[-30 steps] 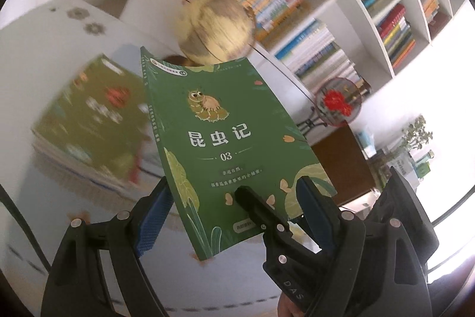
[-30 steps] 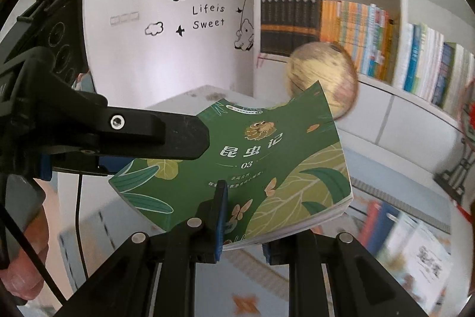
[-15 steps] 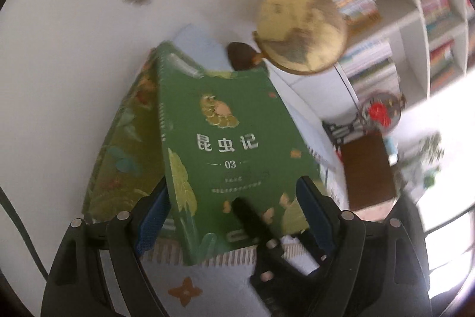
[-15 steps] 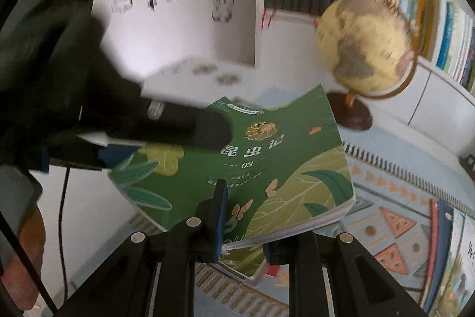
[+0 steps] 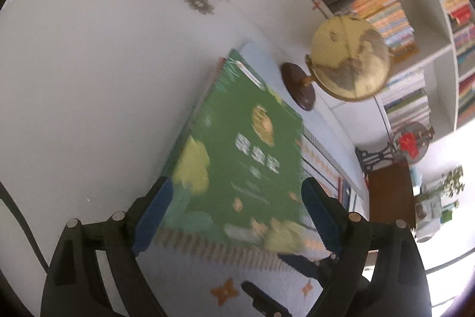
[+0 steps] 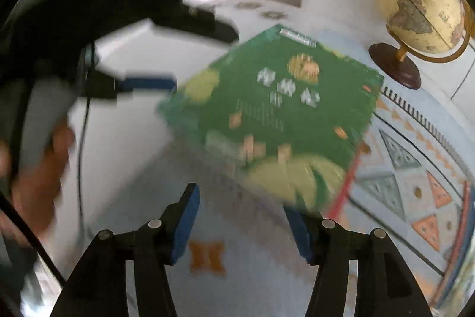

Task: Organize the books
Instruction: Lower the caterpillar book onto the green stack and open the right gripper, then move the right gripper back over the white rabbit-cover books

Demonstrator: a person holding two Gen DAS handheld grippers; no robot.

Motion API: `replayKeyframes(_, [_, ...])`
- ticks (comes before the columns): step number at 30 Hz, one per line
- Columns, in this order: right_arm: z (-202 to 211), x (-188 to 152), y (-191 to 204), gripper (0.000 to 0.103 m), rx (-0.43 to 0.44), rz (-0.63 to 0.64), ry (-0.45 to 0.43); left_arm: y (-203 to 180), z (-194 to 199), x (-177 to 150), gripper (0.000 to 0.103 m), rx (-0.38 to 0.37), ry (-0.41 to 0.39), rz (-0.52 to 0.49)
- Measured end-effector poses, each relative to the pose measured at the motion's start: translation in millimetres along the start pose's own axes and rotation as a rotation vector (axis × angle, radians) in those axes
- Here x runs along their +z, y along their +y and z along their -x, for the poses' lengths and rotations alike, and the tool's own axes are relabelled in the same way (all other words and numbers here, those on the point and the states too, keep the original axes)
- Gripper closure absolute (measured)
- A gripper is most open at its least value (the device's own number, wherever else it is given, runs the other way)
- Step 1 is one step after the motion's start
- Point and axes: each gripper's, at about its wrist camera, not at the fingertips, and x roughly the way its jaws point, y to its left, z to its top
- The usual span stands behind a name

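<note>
Lowered since a second ago: green book (image 5: 243, 156), then held in the air between both grippers, now lying on a stack of books (image 5: 204, 97) on the patterned mat (image 5: 207, 278).
Right gripper (image 6: 240, 222): jaws have just been opening, now standing about half apart with nothing between the pads; near corner of the book sits just beyond its tips.
Left gripper (image 5: 234, 213): jaws have opened further and stand wide, straddling the near edge of the book; whether the pads touch the cover cannot be told through the blur.
Globe (image 5: 350, 58): upright on a dark round base, beside the stack.
Bookshelf (image 5: 445, 55): behind the globe, filled with books.
</note>
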Motion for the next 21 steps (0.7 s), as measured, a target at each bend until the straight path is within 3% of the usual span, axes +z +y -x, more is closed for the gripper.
replayKeyframes(5, [52, -79, -8, 0.047, -0.009, 0.039, 0.063, -60, 27, -59, 0.014, 0.141, -0.021, -0.162])
replayKeyframes(10, [114, -140, -52, 0.047, -0.048, -0.017, 0.037, -141, 32, -134, 0.014, 0.177, 0.000, -0.276])
replayKeyframes(14, [177, -176, -102, 0.047, -0.144, -0.009, -0.071, -202, 38, -203, 0.014, 0.148, -0.050, -0.216])
replayKeyframes(18, [235, -206, -161, 0.042, -0.226, 0.021, -0.145, -264, 40, -273, 0.014, 0.181, -0.123, -0.130])
replayKeyframes(21, [268, -228, -202, 0.040, -0.201, -0.021, -0.171, -300, 37, -314, 0.014, 0.182, -0.137, -0.072])
